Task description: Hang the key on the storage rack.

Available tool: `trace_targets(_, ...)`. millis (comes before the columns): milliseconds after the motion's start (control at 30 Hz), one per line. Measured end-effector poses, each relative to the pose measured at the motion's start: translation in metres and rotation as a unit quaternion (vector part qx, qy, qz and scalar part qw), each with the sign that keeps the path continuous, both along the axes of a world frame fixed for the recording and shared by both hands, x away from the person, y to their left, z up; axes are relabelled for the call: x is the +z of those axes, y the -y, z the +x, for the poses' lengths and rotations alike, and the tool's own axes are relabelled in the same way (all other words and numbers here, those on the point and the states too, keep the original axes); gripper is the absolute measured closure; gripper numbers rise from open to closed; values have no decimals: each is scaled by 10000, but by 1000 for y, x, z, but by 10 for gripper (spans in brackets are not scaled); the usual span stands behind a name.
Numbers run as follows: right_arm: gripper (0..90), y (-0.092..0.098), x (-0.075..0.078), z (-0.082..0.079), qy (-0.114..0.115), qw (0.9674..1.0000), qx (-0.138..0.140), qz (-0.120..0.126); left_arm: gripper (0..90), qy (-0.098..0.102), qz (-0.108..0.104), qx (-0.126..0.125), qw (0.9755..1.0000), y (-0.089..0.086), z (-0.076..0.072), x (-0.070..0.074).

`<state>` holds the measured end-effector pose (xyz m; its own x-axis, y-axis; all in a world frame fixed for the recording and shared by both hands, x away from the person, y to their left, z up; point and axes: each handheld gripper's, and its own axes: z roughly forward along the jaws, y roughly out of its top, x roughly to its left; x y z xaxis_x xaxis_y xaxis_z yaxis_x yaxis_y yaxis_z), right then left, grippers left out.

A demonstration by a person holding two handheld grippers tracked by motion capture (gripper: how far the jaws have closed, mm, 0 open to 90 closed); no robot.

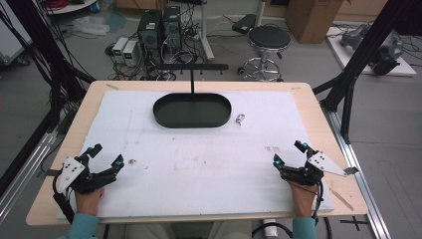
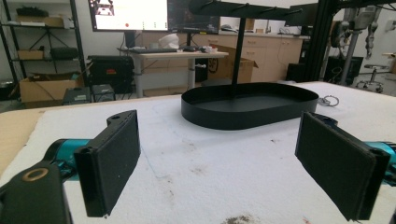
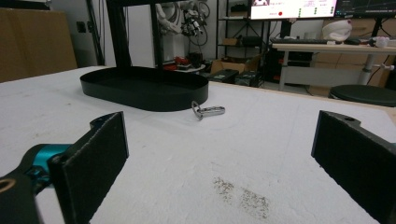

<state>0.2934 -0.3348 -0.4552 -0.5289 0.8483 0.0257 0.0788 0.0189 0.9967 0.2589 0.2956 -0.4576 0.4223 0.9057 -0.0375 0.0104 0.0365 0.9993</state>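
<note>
While both hands rest at the near edge, the big white mat on the wooden table takes up most of the picture, scuffed here and there with dark specks. At twelve o'clock on it sits the black oval tray, with a thin post rising from its back rim to a hook bar. Nothing lies in the tray that I can see.

Down at eight o'clock, the left gripper hovers low with its jaws spread wide, nothing between the pads. At four o'clock, the right gripper matches it: jaws as far apart as they go, empty, aimed up the mat.

And there's the prize, tiny: a metal key clip, lying flat just off the tray's right end, at about one o'clock from centre, apart from the rim. In the right gripper view the key clip shows a ring at one end and a slim body.

My read: light, rigid, slick steel, likely to skate on the mat. Best pinched across the slim body, pads square, coming straight down.
</note>
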Motion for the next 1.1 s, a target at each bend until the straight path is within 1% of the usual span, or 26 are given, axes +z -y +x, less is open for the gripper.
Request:
trace_targets(133,32,0,0,-1,-2,10000,6,15,145,42,49,9,10000,1,-1,0)
trace_targets(167,31,1,0,0,48,10000,-3,5,145,73,58,5,10000,1,-1,0)
trace_targets(200,31,1,0,0,48,10000,-3,5,145,84,55,10,9999,1,-1,0)
trace_targets(233,31,1,0,-1,17,10000,-1,21,145,63,47,9,10000,1,-1,0)
trace_targets(267,31,1,0,-1,65,10000,3,5,145,56,29,10,10000,1,-1,0)
trace_targets(333,32,0,0,-1,-12,10000,-13,25,145,66,19,4,10000,1,-1,0)
trace_targets(433,31,0,0,0,17,10000,-32,-11,145,65,58,9,10000,1,-1,0)
trace_targets(500,32,0,0,0,25,10000,-29,-16,145,63,28,7,10000,1,-1,0)
trace_targets(633,31,0,0,0,-45,10000,-66,28,145,73,63,0,10000,1,-1,0)
trace_targets(733,31,-2,1,1,-49,9999,-108,-109,145,59,45,3,10000,0,-1,0)
trace_targets(767,31,-3,1,1,-90,9998,-100,-139,145,59,45,3,10000,0,-1,0)
trace_targets(800,31,-3,1,1,-90,9998,-100,-139,145,61,45,1,10000,0,-1,0)
trace_targets(833,31,-5,2,3,-145,9997,-62,-174,145,64,45,0,10000,1,-1,0)
trace_targets(867,31,-5,3,4,-183,9997,-28,-145,145,71,60,-1,10000,1,-1,0)
trace_targets(967,31,-7,10,8,-187,9997,2,-172,145,62,56,1,10000,1,-1,0)
trace_targets(1100,31,-10,27,17,-259,9993,69,-268,145,61,54,2,10000,1,-1,0)
